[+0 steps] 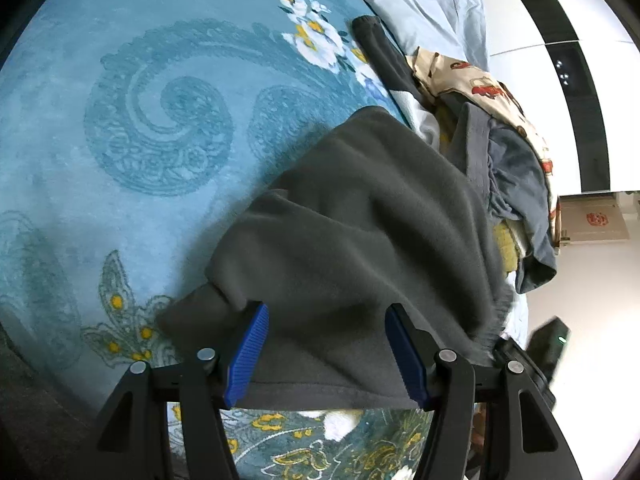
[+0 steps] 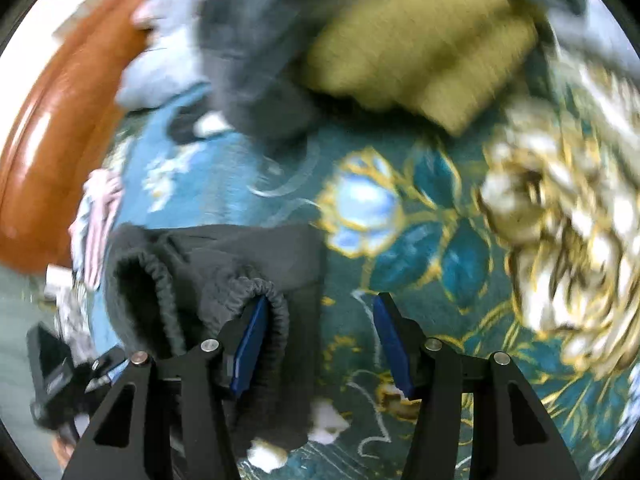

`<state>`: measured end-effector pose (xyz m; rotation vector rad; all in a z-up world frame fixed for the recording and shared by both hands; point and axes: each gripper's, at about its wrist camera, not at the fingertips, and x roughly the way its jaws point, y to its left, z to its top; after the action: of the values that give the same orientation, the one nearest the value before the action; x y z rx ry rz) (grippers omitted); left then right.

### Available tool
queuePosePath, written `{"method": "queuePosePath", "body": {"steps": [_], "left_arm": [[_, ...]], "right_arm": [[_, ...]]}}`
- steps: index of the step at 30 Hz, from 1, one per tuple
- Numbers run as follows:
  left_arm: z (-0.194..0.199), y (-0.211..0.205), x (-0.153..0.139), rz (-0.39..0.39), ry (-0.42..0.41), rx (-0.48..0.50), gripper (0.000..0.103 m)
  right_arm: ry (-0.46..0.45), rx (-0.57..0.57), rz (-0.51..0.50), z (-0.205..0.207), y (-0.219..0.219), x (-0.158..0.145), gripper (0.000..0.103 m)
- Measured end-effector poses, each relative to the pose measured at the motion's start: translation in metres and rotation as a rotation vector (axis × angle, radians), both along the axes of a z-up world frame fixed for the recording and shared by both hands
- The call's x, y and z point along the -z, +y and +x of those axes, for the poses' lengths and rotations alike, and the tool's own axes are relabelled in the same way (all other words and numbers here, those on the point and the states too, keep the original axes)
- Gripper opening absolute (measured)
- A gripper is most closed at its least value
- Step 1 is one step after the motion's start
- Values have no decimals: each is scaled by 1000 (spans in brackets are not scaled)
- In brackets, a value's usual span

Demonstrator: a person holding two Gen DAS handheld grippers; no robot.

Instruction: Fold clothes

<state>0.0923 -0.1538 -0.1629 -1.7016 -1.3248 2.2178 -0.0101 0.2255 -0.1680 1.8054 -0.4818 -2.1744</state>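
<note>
Matt grey fleece garment, ribbed blue plastic fingers, glossy brown headboard.

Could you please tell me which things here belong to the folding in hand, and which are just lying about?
In the job:
- dark grey fleece garment, spread between the blue pads
- left hand-held gripper, open
- right hand-held gripper, open beside the elastic waistband

Lying about:
- car-print cloth
- blue-grey garment
- olive knit
- floral blue bedspread

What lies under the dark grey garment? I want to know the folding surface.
Under the dark grey garment lies a teal floral blanket, visible around its edges. Whatever is directly beneath the fabric is covered and cannot be seen.
</note>
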Motion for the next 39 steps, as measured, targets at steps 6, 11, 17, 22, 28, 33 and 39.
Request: {"method": "queuePosePath", "body": {"steps": [6,11,17,22,28,33,39], "left_arm": [[1,-3,0,5,3,-10,65],[0,-1,-1,-7,0,0,65],[3,-2,-2,-11,8,-1,65],[1,-1,1,2,4,10,65],[-1,0,3,13,-3,22,65],[3,-1,-1,26,23,14,65],[18,-17,-18,90,140,-43,65]], "right_arm": [[33,-37,109,6,2,-44,56],[226,-178,55,23,-39,-112,56],[232,-440,55,37,-115,-99,56],[92,-318,165,15,-90,-39,57],[25,-217,93,10,-70,-20,62],[59,-292,184,14,-89,-17,71],[86,-310,177,18,-93,-32,72]]}}
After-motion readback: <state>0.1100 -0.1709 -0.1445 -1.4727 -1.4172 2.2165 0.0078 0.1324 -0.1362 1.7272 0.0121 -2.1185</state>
